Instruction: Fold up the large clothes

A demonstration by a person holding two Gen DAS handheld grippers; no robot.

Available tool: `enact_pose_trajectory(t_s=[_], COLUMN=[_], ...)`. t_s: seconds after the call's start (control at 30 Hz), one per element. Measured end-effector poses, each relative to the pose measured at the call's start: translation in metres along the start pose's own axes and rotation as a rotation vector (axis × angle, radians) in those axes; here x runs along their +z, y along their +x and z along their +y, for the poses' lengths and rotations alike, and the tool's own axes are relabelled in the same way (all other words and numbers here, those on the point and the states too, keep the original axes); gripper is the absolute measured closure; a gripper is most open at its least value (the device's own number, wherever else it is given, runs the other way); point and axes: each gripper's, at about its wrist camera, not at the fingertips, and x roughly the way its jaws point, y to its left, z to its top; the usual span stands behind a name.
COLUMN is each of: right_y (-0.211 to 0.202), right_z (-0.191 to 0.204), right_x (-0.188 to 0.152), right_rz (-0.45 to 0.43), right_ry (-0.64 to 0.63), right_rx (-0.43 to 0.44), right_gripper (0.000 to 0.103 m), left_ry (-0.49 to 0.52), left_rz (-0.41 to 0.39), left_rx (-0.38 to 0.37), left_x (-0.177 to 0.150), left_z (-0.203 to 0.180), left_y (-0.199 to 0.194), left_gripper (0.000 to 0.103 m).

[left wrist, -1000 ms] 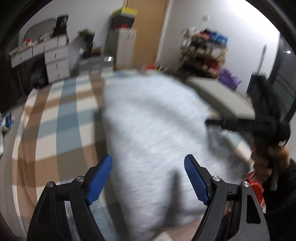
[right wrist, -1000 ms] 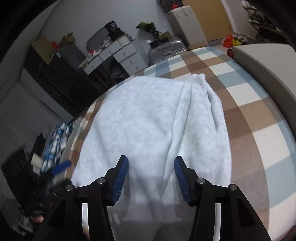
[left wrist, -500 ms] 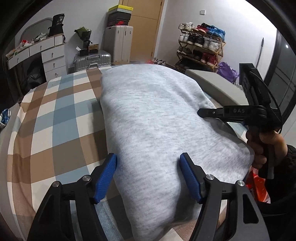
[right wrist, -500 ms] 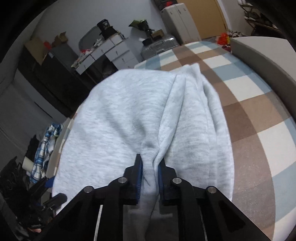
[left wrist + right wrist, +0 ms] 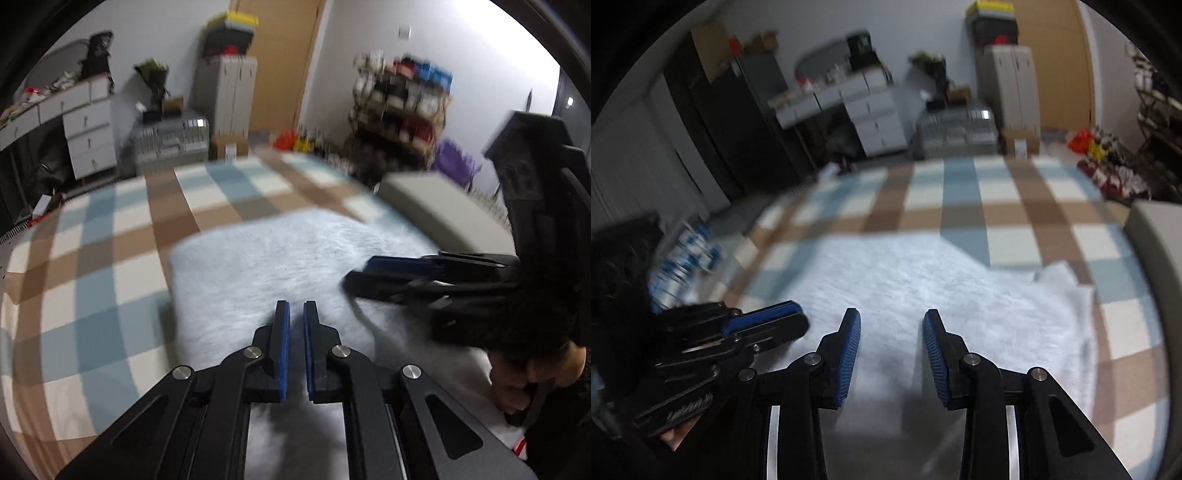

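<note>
**Fold half-laid, and neither gripper has the cloth**

The grey sweatshirt (image 5: 295, 258) lies on the checked bedspread (image 5: 110, 258), folded into a shorter slab whose far edge now sits well short of the bed's far end. On the side nearest the grey headboard (image 5: 1156, 258), a rumpled bulge of fabric (image 5: 1063, 291) pokes out past the otherwise tidy rectangle.

That bulge is my main worry. If the next fold goes over it as it stands, the lump gets trapped inside and the finished bundle will come out lopsided. It looks like a sleeve or side seam that slid out, though the blur keeps me from being sure.

The second risk is the grip. The left gripper (image 5: 296, 325) has just snapped its jaws together, and I see only a thin dark slit between the blue pads, with no cloth in it; it hovers over the near part of the sweatshirt, angled down. If it was meant to pinch the hem, it seems to have missed. The right gripper (image 5: 892, 343) has just been opening a little; its jaws stand apart with nothing pressed between them, also tilted downward over the near edge. From the left camera it lies across the sweatshirt on the headboard side (image 5: 406, 273), the person's hand (image 5: 532, 373) wrapped round its handle.

Both views are smeared, so a hasty grab could catch a single layer and drag the fold open.
</note>
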Motion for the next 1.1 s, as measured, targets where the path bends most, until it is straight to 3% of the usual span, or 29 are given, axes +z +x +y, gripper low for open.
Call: enact_pose_trajectory(t_s=[0.1,0.27,0.33,0.4,0.47,0.57,0.63,0.77,0.8,0.9,0.97,1.03,1.1], right_y=[0.001,-0.020,-0.035,-0.052,-0.056,-0.037,-0.043,-0.071,-0.077,-0.089,-0.078,-0.061,-0.070], right_z=[-0.014,-0.027,-0.020,-0.008,0.004,0.006,-0.001,-0.004,-0.003,0.013,0.023,0.016,0.004], right_x=[-0.018,-0.035,-0.037,-0.040,-0.046,-0.064,-0.070,-0.082,-0.084,-0.090,-0.096,-0.107,-0.113], right_rz=[-0.017,0.003,-0.013,-0.042,-0.034,0.035,0.019,0.004,-0.009,-0.058,-0.044,-0.007,-0.029], right_ry=[-0.028,-0.024,-0.006,-0.003,-0.020,-0.053,-0.039,-0.055,-0.040,-0.046,-0.085,-0.117,-0.096], right_rx=[0.008,-0.108,-0.118,-0.050,0.072,0.067,0.066,-0.066,-0.063,0.056,0.099,0.050,0.076], right_gripper=[0.076,0.079,0.076,0.070,0.057,0.054,0.055,0.058,0.057,0.054,0.055,0.058,0.059], left_ry=[0.019,0.104,0.139,0.155,0.172,0.147,0.067,0.042,0.055,0.092,0.114,0.108,0.115], left_rz=[0.047,0.079,0.096,0.111,0.113,0.097,0.085,0.030,0.014,0.025,0.056,0.035,0.034], left_rx=[0.007,0.089,0.126,0.147,0.160,0.129,0.094,0.076,0.040,-0.025,0.020,0.026,0.027], left_x=[-0.008,-0.010,-0.010,-0.009,-0.010,-0.008,-0.012,-0.040,-0.050,-0.075,-0.087,-0.096,-0.099], left_z=[0.002,-0.011,-0.016,-0.016,-0.018,-0.012,-0.004,-0.016,-0.023,-0.042,-0.047,-0.048,-0.050], left_y=[0.008,0.013,0.016,0.017,0.017,0.011,-0.006,-0.057,-0.071,-0.082,-0.070,-0.068,-0.074], left_gripper=[0.100,0.099,0.099,0.099,0.099,0.099,0.100,0.100,0.100,0.099,0.099,0.099,0.099])
